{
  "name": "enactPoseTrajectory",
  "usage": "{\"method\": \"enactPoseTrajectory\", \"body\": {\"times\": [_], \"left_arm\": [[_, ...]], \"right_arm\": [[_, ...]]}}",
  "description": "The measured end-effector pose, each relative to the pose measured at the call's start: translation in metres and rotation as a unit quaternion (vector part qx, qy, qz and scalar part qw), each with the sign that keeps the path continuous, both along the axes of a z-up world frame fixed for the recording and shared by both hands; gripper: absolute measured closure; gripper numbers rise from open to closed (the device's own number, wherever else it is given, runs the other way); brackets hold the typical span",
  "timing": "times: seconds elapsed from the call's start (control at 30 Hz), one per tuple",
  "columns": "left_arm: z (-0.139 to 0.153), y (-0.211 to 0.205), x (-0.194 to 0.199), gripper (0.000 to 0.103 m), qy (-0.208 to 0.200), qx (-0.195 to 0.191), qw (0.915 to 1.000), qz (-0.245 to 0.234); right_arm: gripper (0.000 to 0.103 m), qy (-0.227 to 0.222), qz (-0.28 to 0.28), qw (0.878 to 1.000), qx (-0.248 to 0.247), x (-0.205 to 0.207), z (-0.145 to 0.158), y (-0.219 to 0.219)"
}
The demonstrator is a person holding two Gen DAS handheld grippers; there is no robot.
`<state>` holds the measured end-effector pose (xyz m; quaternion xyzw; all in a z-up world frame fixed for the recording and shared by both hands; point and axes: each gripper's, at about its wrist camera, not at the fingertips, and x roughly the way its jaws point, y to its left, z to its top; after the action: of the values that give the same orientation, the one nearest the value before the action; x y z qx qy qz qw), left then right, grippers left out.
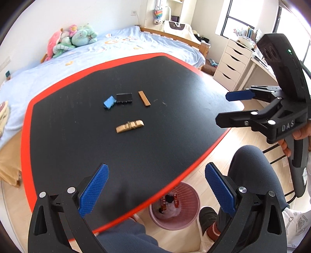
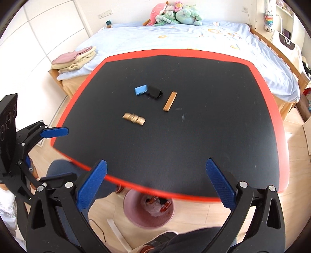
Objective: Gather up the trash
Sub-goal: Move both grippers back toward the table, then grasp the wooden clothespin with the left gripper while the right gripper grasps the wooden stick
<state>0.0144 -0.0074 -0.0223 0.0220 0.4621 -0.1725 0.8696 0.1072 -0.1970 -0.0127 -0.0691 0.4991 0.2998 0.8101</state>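
Several pieces of trash lie mid-table on the black table with a red rim (image 1: 58, 148) (image 2: 213, 136): a crumpled gold wrapper (image 1: 129, 126) (image 2: 134, 118), a blue wrapper (image 1: 109, 101) (image 2: 140, 90), a black folded piece (image 1: 124, 97) (image 2: 155, 92) and a brown stick (image 1: 144, 98) (image 2: 170, 101). A pink bin (image 1: 175, 207) (image 2: 148, 210) with trash inside stands on the floor under the near table edge. My left gripper (image 1: 156, 190) (image 2: 56, 153) is open and empty above the near edge. My right gripper (image 2: 156, 184) (image 1: 227, 107) is open and empty, above the table's right side.
A bed with a light blue cover (image 1: 77, 52) (image 2: 194, 37) and plush toys (image 1: 72, 39) (image 2: 175, 13) lies beyond the table. A white drawer unit (image 1: 233, 62) stands at the right. The person's legs (image 1: 252, 175) and a chair are by the bin.
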Motion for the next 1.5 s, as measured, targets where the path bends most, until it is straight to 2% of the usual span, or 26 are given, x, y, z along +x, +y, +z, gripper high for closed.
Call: {"method": "enactPoseTrajectory", "body": {"times": [0.3, 0.57, 0.93, 0.97, 1.0, 1.03, 1.1, 1.17, 1.23, 1.3, 1.43, 1.47, 1.5], "left_arm": [[-0.018, 0.010, 0.051, 0.008, 0.008, 0.012, 0.9983, -0.057], [-0.044, 0.012, 0.092, 0.008, 0.010, 0.032, 0.9933, -0.111], [-0.067, 0.012, 0.117, 0.009, 0.005, 0.030, 0.9904, -0.135], [-0.069, 0.012, 0.119, 0.013, 0.005, 0.030, 0.9903, -0.136], [-0.071, 0.011, 0.120, 0.021, 0.007, 0.030, 0.9899, -0.139], [-0.072, 0.010, 0.120, 0.025, 0.008, 0.034, 0.9897, -0.139], [-0.076, 0.009, 0.120, 0.032, 0.011, 0.040, 0.9894, -0.139], [-0.076, 0.009, 0.120, 0.035, 0.010, 0.040, 0.9903, -0.133], [-0.074, 0.010, 0.119, 0.043, 0.009, 0.038, 0.9916, -0.123], [-0.073, 0.010, 0.118, 0.057, 0.010, 0.042, 0.9923, -0.116], [-0.071, 0.008, 0.115, 0.070, 0.020, 0.042, 0.9926, -0.112], [-0.070, 0.008, 0.115, 0.075, 0.024, 0.041, 0.9930, -0.109], [-0.070, 0.008, 0.114, 0.082, 0.028, 0.039, 0.9934, -0.104]], "right_arm": [[0.003, 0.009, -0.016, 1.000, -0.018, 0.056, -0.015, 0.028], [0.003, 0.029, -0.027, 0.999, -0.030, 0.099, -0.045, 0.053], [0.003, 0.032, -0.039, 0.998, -0.048, 0.139, -0.082, 0.076], [0.004, 0.032, -0.037, 0.998, -0.048, 0.140, -0.085, 0.079], [0.010, 0.031, -0.036, 0.998, -0.048, 0.140, -0.087, 0.080], [0.020, 0.031, -0.034, 0.998, -0.052, 0.142, -0.090, 0.084], [0.025, 0.034, -0.028, 0.997, -0.059, 0.145, -0.096, 0.089], [0.030, 0.021, -0.019, 0.998, -0.065, 0.144, -0.098, 0.094], [0.044, 0.011, -0.017, 0.997, -0.069, 0.145, -0.097, 0.096], [0.053, 0.008, -0.013, 0.997, -0.071, 0.146, -0.096, 0.097], [0.074, 0.007, 0.001, 0.997, -0.071, 0.143, -0.095, 0.098], [0.078, 0.007, 0.004, 0.998, -0.070, 0.143, -0.095, 0.098], [0.085, 0.008, 0.006, 0.998, -0.069, 0.142, -0.095, 0.098]]}}
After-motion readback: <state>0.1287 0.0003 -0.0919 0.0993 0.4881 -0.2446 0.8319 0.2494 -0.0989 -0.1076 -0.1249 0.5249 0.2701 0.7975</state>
